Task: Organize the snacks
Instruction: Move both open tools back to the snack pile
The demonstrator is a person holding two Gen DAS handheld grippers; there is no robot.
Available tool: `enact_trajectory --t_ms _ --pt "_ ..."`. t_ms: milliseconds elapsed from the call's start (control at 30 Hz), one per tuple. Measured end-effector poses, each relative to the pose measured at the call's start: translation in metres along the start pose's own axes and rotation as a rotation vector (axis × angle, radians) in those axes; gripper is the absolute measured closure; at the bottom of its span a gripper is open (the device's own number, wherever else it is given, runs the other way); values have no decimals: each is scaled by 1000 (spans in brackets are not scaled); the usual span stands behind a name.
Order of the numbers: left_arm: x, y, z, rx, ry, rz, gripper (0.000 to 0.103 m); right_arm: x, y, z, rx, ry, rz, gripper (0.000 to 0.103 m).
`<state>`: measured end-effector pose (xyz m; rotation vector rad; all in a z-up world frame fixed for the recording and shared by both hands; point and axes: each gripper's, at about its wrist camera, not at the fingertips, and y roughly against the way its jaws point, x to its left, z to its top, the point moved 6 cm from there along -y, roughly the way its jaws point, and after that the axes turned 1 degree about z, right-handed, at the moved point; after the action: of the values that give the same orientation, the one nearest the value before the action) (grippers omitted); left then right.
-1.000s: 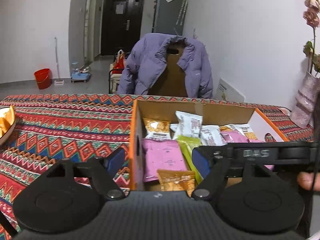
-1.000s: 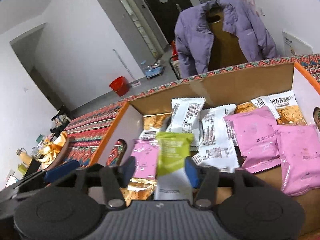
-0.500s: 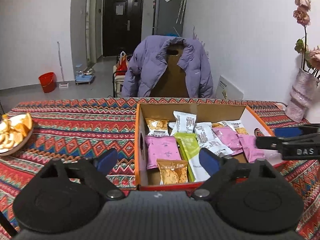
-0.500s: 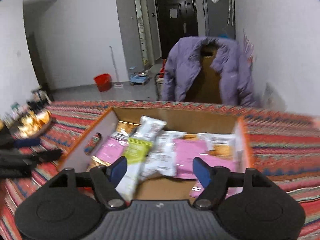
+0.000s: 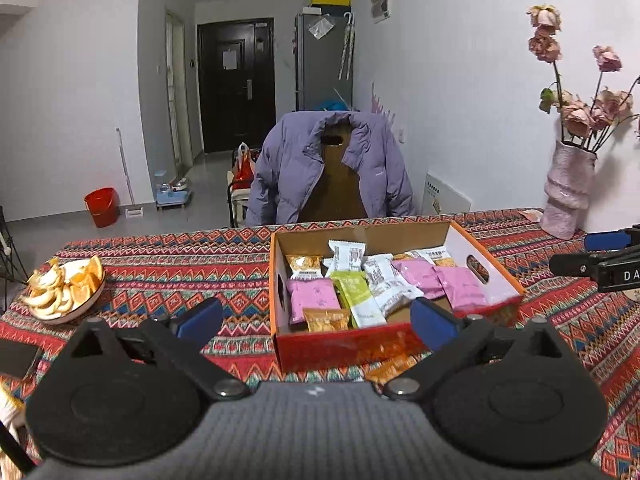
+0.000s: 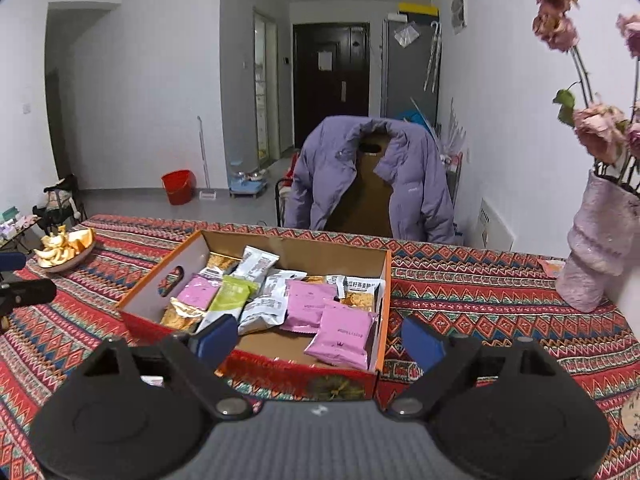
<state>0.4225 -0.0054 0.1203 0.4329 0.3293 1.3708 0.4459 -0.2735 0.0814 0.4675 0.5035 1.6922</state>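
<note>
Snacks [image 5: 362, 280] lie loose in the box [image 5: 394, 344] on the table [image 5: 180, 256]: pink, white, green and tan packets, most with their long axes running from the near wall toward the far wall, overlapping in the middle. One more orange packet [image 5: 390, 367] sits on the cloth just outside the box's near wall, in front of the left gripper [image 5: 316, 318].

Both grippers hang back from the box, tilted down toward it. The left one's jaws have just been opening and stand spread wide, nothing between them. The right gripper [image 6: 318, 336] likewise has just been opening; its jaws are spread and empty.

In the left view the box is straight ahead and slightly right of the jaws' midline; in the right view it lies ahead and left, near corner pointing at the camera. The stray orange packet is nearest the left gripper, just below its right finger, so I judge that hand better placed to take it. Its long axis lies slantwise across the jaws' line, which may call for a small roll of the wrist first.
</note>
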Motion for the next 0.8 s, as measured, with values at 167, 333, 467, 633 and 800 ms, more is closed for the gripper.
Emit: enact_trajectory --t_ms 167,333,467,633,800 --pt "-4 33 -30 -22 26 18 1 20 33 -33 -38 46 39 11" --pt "-12 66 -69 -49 27 49 1 45 64 -74 -61 123 40 10" --pt "-13 91 -105 -46 50 54 1 59 97 -105 -85 127 61 10" --pt "-11 122 -152 -21 98 53 1 70 130 -148 -107 109 51 6" --pt "-1 147 -185 -10 134 66 1 74 152 -188 -105 93 35 6"
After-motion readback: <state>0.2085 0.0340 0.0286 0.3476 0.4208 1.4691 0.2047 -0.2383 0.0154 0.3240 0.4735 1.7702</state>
